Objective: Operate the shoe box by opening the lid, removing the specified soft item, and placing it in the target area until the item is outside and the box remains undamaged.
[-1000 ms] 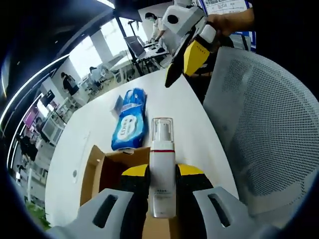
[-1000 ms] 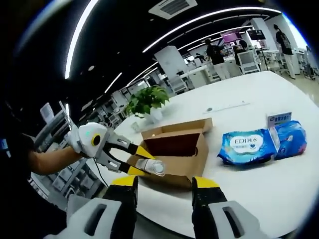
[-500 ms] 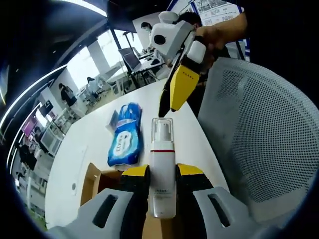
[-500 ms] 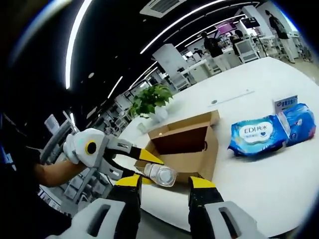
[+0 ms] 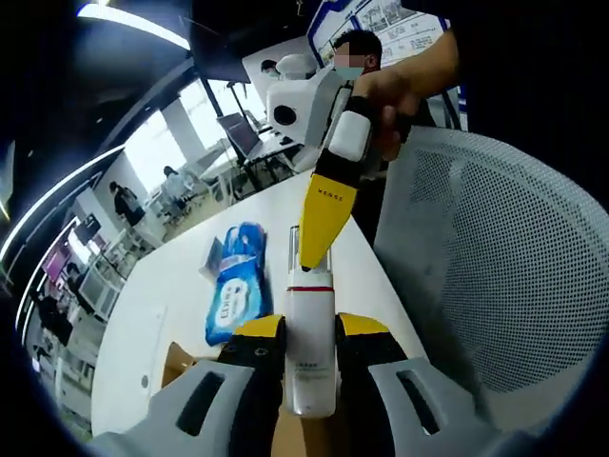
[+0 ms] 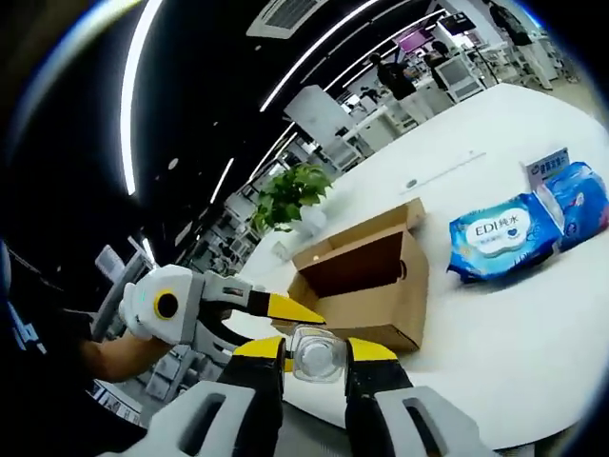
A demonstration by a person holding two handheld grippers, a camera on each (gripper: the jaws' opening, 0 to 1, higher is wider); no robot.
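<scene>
A white pump bottle (image 5: 310,367) stands upright between the yellow-tipped jaws of my left gripper (image 5: 310,328), which is shut on it. From above, my right gripper (image 5: 319,228) reaches down over the bottle's pump top. In the right gripper view the clear cap (image 6: 315,357) sits between the jaws of my right gripper (image 6: 315,347), and both jaws touch it. My left gripper (image 6: 276,314) comes in from the left there, held by a hand. The open cardboard shoe box (image 6: 366,281) rests on the white table (image 6: 495,324). A blue wipes pack (image 6: 502,238) (image 5: 233,295) lies on the table beyond the box.
A grey mesh office chair (image 5: 495,276) stands close on the right of the left gripper view. A corner of the box (image 5: 181,367) shows at lower left there. A potted plant (image 6: 285,186) stands behind the box. A small sign card (image 6: 552,164) sits by the wipes.
My right gripper has come in to the bottle and its jaws have narrowed onto the cap. The left gripper has kept hold of the bottle.
</scene>
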